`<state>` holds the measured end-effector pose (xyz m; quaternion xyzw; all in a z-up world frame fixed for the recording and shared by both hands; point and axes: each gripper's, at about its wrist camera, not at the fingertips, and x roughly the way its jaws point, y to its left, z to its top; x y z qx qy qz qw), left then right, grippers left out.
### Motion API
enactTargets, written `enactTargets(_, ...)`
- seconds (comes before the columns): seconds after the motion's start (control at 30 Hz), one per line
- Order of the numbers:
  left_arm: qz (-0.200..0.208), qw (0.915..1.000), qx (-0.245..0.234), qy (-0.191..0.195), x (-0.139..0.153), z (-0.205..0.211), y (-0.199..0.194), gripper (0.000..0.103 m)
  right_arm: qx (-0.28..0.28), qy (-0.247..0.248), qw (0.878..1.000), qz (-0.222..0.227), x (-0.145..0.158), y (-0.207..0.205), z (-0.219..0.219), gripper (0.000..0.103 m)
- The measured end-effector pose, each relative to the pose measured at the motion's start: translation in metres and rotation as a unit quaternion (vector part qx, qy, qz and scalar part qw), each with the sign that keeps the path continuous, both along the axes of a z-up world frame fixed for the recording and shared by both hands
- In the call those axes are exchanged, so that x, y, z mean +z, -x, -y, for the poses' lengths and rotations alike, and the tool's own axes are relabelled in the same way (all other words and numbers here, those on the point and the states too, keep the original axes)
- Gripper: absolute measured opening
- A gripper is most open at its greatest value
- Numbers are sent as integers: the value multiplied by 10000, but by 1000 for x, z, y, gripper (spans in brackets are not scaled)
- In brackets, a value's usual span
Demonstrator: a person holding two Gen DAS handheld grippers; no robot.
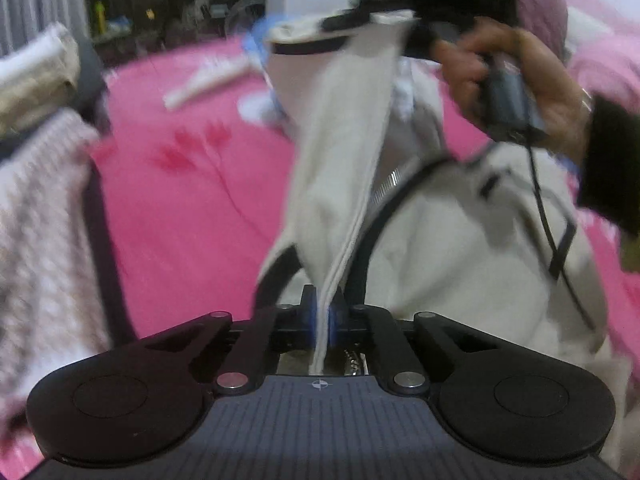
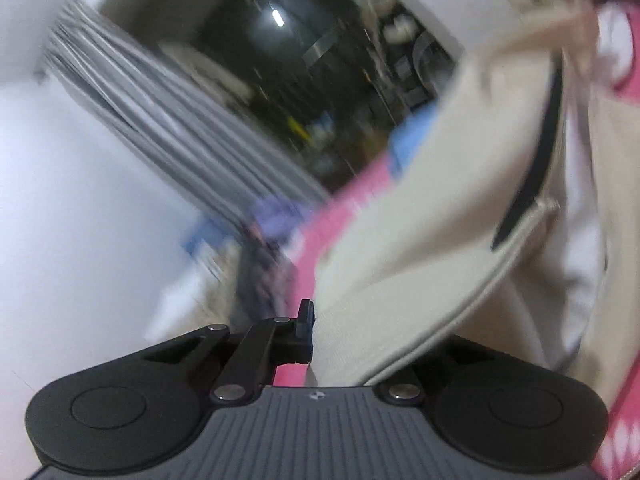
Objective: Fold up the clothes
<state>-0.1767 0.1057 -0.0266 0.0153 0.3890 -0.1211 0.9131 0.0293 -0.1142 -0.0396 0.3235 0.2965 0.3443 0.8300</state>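
Observation:
A cream jacket [image 1: 448, 232] with black trim and a metal zipper hangs lifted over the pink bed. My left gripper [image 1: 323, 312] is shut on its white edge, which runs taut up toward my right gripper [image 1: 360, 32], seen at the top of the left wrist view. That gripper is held by a hand and clamps the other end of the edge. In the right wrist view the jacket [image 2: 420, 240] covers my right gripper [image 2: 320, 328]; only its left finger [image 2: 305, 320] shows, pressed against the cloth.
The pink bedspread [image 1: 192, 200] with a red flower print lies below. A patterned pink-white garment [image 1: 40, 216] and folded cloth lie at the left. Blue and white clothes [image 1: 256, 72] lie further back. Grey curtains [image 2: 160, 120] and a dark window are behind.

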Motion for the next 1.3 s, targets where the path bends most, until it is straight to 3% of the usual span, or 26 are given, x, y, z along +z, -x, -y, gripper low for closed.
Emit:
enactTargets(0.17,942,9955,130,28,72,-21,3,4,-372,-552,9946,795,74,46,51,8)
enactTargets(0.27,1334,9910,-86,81,119,-23,1,4,-608,-649,9876,1295,118,78,86,8)
enactTargets(0.37,1787,9830,-419,-6,163,-7,3,4,-851,-617,9780,1804,160,114,125,8)
enactTargets(0.5,2366,9694,-572,304,219,12,10,4,-1109,-493,9640,2366,220,156,168,8)
enactTargets(0.6,2980,9512,-602,537,261,26,25,4,-1261,-160,9502,2845,270,190,192,8)
enactTargets(0.73,3788,9203,-548,813,304,38,53,4,-1293,310,9267,3514,323,242,202,8)
enactTargets(0.9,4642,8779,-472,1082,344,41,95,4,-1306,657,8977,4157,366,301,195,8)
enactTargets(1.0,4956,8595,-534,1132,361,43,116,4,-1376,689,8870,4354,379,328,192,8)
enactTargets(1.17,5296,8364,-715,1216,381,42,140,4,-1516,668,8681,4679,393,369,193,8)
enactTargets(1.3,5328,8316,-842,1322,389,46,140,4,-1661,609,8659,4678,404,385,200,8)
